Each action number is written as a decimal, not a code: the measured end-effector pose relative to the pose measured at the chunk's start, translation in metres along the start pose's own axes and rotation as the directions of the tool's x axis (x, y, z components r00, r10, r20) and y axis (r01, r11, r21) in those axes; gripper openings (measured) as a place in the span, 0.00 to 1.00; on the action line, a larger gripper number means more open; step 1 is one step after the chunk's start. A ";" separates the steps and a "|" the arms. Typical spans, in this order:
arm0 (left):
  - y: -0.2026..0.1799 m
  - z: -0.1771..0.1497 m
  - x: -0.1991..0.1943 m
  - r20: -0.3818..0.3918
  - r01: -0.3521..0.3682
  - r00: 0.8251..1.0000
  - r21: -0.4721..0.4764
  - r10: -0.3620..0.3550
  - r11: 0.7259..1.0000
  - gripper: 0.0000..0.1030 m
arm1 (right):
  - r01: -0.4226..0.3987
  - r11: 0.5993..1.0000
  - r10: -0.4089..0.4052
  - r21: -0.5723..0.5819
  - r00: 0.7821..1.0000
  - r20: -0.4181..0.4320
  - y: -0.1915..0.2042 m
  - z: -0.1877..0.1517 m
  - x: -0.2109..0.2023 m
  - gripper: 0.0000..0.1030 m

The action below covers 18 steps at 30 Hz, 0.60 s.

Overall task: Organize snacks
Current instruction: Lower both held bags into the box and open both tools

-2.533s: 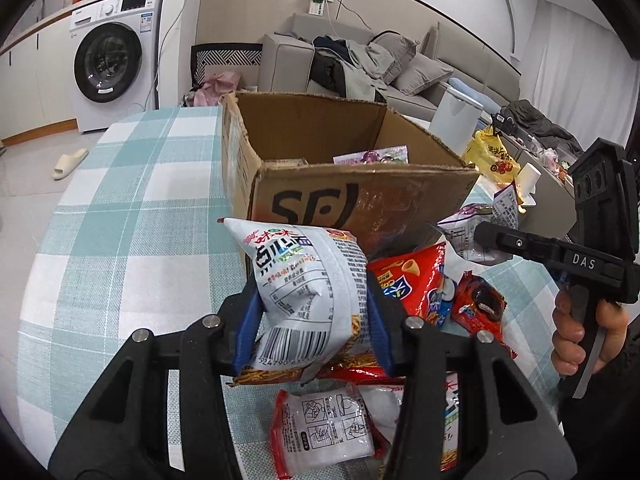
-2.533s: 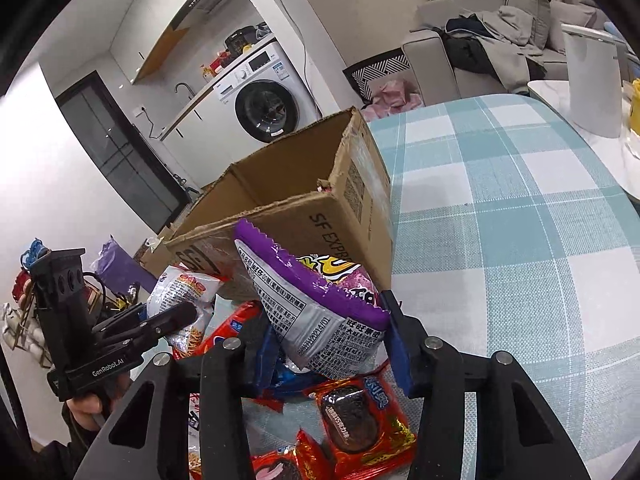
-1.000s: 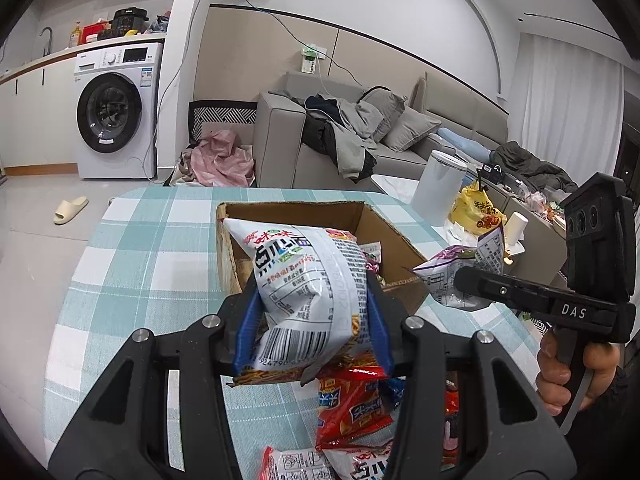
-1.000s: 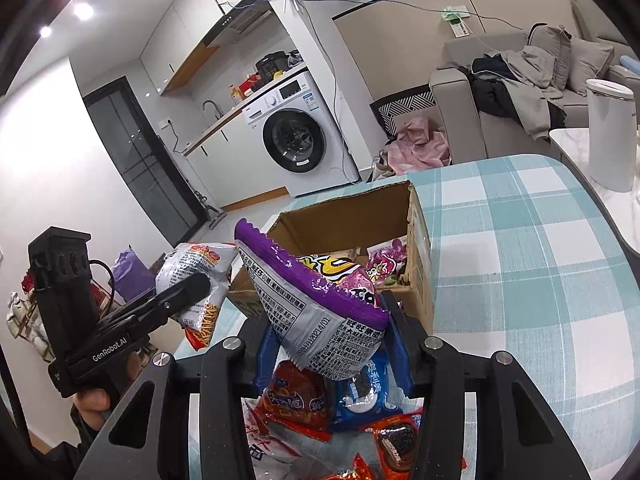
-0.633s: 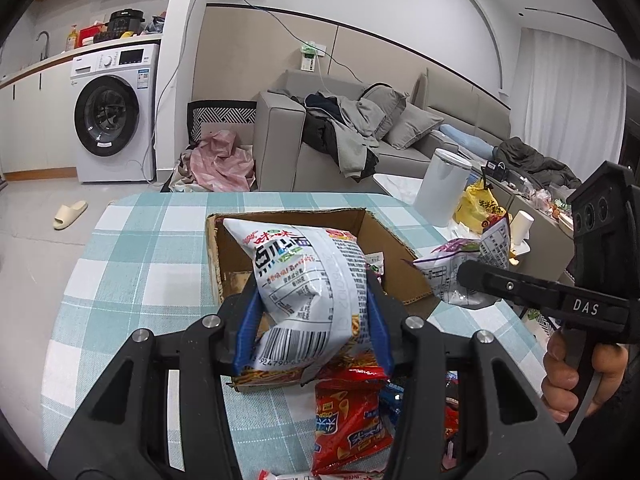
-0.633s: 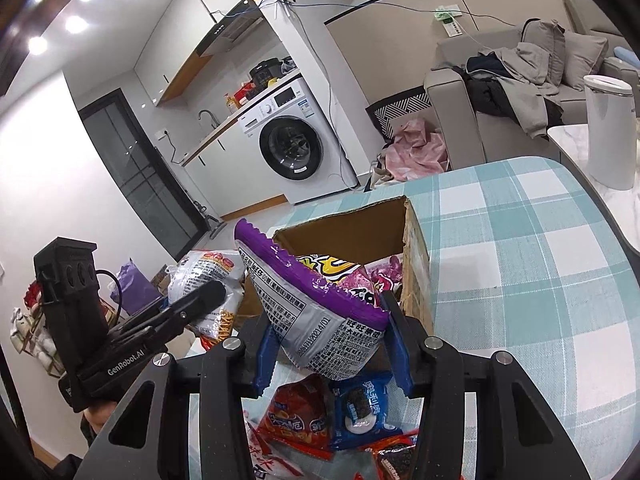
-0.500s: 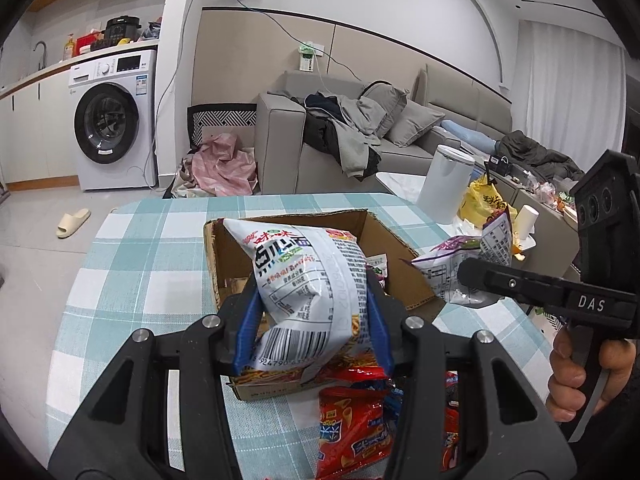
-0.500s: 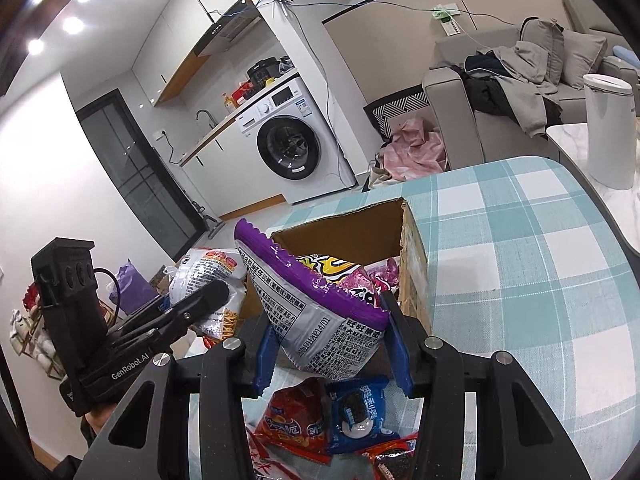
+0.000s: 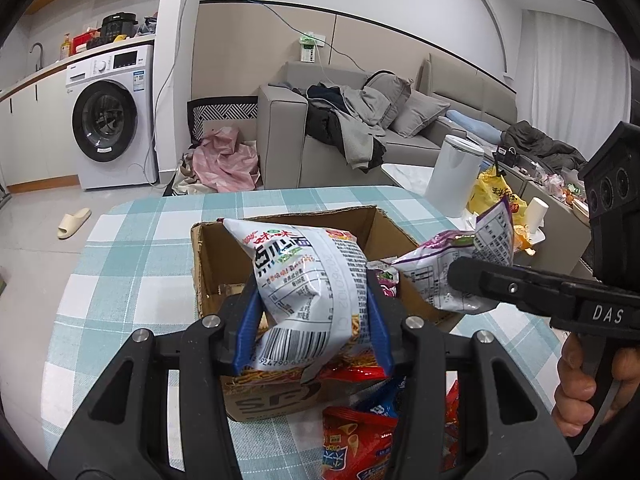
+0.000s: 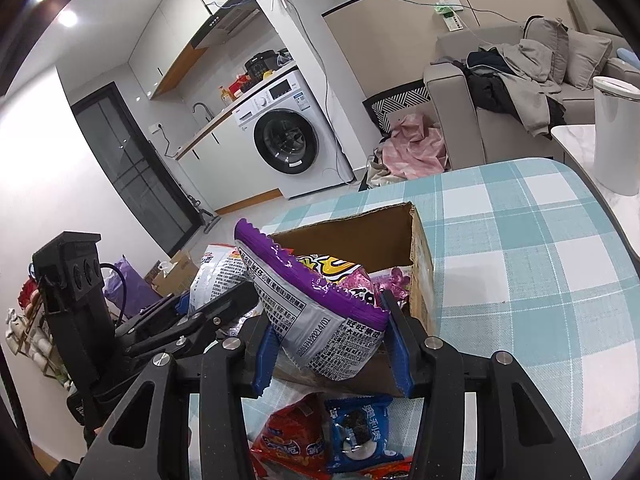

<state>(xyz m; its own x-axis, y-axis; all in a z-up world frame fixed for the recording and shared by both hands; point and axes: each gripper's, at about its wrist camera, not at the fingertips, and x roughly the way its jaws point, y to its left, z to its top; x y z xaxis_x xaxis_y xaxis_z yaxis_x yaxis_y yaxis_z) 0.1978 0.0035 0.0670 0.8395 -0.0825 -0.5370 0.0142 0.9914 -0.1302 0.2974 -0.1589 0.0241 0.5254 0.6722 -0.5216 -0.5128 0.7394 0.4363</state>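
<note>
Both tools now nearer box [image 9: 288, 396], still clamping bags.

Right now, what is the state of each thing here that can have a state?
Left gripper: jaws shut on white noodle bag.
White noodle bag: held above the box.
Right gripper: jaws shut on purple snack bag.
Purple snack bag: held above the box.
Cardboard box: open, some snacks inside.
Washing machine: door closed.

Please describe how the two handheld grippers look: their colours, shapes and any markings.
Both are black plastic with silver screws and blue jaw pads. The left gripper reads "GenRobot.AI" elsewhere; the right gripper carries "DAS" on its pistol-like body. A bare hand grips its handle.
</note>
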 end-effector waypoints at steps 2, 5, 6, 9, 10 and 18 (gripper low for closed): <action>0.000 0.000 0.002 0.001 -0.002 1.000 0.003 0.002 1.000 0.43 | 0.001 1.000 -0.001 -0.002 1.000 -0.003 0.001 0.000 0.002 0.46; 0.002 0.002 0.007 -0.002 -0.001 1.000 -0.002 0.001 1.000 0.43 | 0.011 1.000 -0.011 -0.009 1.000 -0.006 0.002 0.001 0.007 0.46; 0.002 0.002 0.010 -0.004 -0.001 1.000 -0.002 0.001 1.000 0.43 | 0.014 1.000 -0.014 -0.011 1.000 -0.008 0.002 0.001 0.008 0.46; 0.004 0.003 0.014 -0.001 -0.008 1.000 0.003 0.008 1.000 0.43 | 0.018 1.000 -0.018 -0.015 1.000 -0.014 0.002 0.002 0.013 0.46; 0.005 0.003 0.016 0.001 -0.010 1.000 0.003 0.010 1.000 0.43 | 0.019 1.000 -0.019 -0.016 1.000 -0.016 0.002 0.002 0.014 0.46; 0.015 0.001 0.030 -0.016 -0.022 1.000 -0.016 0.022 1.000 0.43 | 0.034 0.999 -0.035 -0.028 0.999 -0.037 0.001 0.001 0.024 0.46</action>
<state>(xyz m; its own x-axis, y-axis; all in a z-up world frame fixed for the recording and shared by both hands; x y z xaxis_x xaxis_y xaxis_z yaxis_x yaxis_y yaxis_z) 0.2238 0.0162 0.0492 0.8311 -0.0620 -0.5527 -0.0133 0.9913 -0.1311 0.3098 -0.1415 0.0125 0.5176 0.6438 -0.5635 -0.5131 0.7606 0.3977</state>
